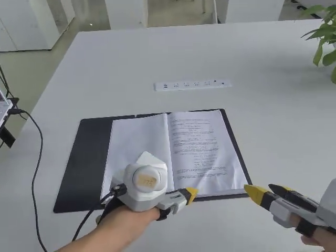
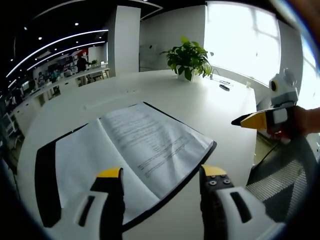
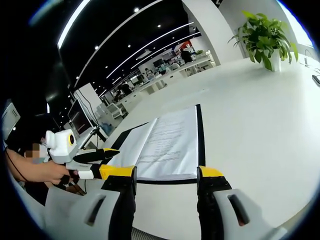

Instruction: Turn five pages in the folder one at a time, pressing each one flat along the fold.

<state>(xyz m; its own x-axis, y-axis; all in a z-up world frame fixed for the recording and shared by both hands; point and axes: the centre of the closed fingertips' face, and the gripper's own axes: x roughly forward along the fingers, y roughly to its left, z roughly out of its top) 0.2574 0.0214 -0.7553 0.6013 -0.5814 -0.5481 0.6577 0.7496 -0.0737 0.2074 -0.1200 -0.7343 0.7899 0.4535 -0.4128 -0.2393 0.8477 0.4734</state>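
A black folder (image 1: 89, 157) lies open on the white table. Its left page (image 1: 136, 139) is blank and its right page (image 1: 202, 149) is printed; both lie flat. My left gripper (image 1: 184, 198) hovers at the folder's near edge, below the fold, open and empty. In the left gripper view its jaws (image 2: 161, 172) straddle the near edge of the printed page (image 2: 150, 140). My right gripper (image 1: 268, 190) is open just off the folder's near right corner, apart from it. The right gripper view has the folder (image 3: 172, 135) ahead of the gripper (image 3: 165, 171).
A white power strip (image 1: 192, 84) lies behind the folder. A potted plant (image 1: 325, 31) stands at the far right. A black cable (image 1: 37, 173) runs down the table's left side. The table's near edge is close to both hands.
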